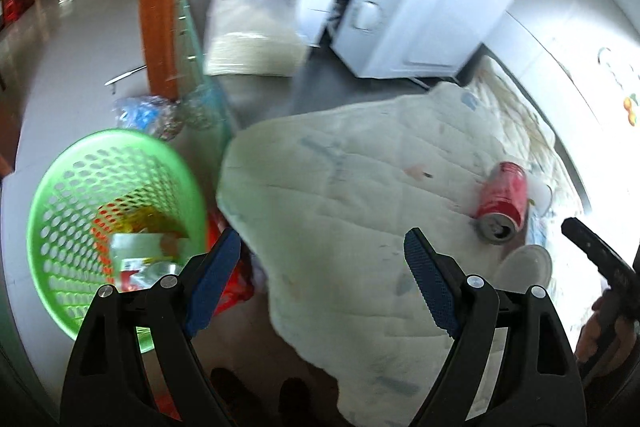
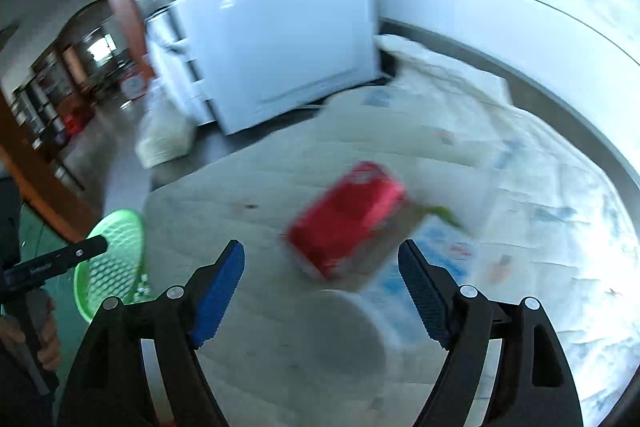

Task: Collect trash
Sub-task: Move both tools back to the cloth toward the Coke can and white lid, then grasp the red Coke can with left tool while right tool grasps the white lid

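Both grippers are spread wide with nothing between the blue pads: left gripper (image 1: pixel 322 253) and right gripper (image 2: pixel 320 259). One red can (image 1: pixel 503 201) lies on its side on the white quilt (image 1: pixel 360 187), opened top facing the left camera, a bit dented. One white lid (image 1: pixel 526 265) sits just beside the can. One green basket (image 1: pixel 112 223) stands off the quilt's edge, well apart from the can, with wrappers inside.
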The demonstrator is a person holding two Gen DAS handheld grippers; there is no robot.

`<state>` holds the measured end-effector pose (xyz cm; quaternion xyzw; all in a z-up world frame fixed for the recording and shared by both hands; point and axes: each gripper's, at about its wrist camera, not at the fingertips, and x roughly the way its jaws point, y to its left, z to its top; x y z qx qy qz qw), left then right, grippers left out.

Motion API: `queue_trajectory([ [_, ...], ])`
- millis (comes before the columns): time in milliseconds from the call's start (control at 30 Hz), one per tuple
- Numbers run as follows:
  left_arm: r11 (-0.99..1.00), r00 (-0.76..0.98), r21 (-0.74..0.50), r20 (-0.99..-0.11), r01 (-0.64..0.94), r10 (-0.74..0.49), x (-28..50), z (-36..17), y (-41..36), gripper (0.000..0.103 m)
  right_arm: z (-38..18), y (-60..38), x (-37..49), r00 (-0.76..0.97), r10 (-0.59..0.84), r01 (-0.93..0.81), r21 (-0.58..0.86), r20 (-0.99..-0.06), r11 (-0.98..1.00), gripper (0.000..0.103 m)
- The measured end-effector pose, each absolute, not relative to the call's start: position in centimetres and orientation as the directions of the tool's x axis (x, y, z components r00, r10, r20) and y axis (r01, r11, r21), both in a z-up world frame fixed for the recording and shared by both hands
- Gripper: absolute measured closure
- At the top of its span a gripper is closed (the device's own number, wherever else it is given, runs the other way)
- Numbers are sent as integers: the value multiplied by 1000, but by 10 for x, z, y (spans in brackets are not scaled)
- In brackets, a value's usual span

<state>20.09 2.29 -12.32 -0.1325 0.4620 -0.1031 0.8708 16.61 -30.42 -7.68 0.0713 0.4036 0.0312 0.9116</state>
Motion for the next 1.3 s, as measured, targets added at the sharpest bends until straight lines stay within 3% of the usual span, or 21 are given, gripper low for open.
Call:
queue_trajectory([
  [233,938,527,-312,-778,151,-344,208,-115,-24,20,-88,-341,140,655,88,66,172,-750,983,27],
  [633,908,486,-242,-781,343,-392,229,-93,-120,20,-148,-335,102,549,214,91,313,-808,946,57],
  [733,898,469,-222,-791,380,-393,234,-93,-141,12,-157,-334,106,539,246,98,350,-806,932,65],
  [1067,848,386,-177,-831,499,-400,253,-111,-222,12,-171,-337,114,536,294,126,420,-792,899,88],
  [1300,818,327,-146,-867,557,-377,264,-130,-259,12,-173,-340,110,548,316,116,445,-775,888,90],
])
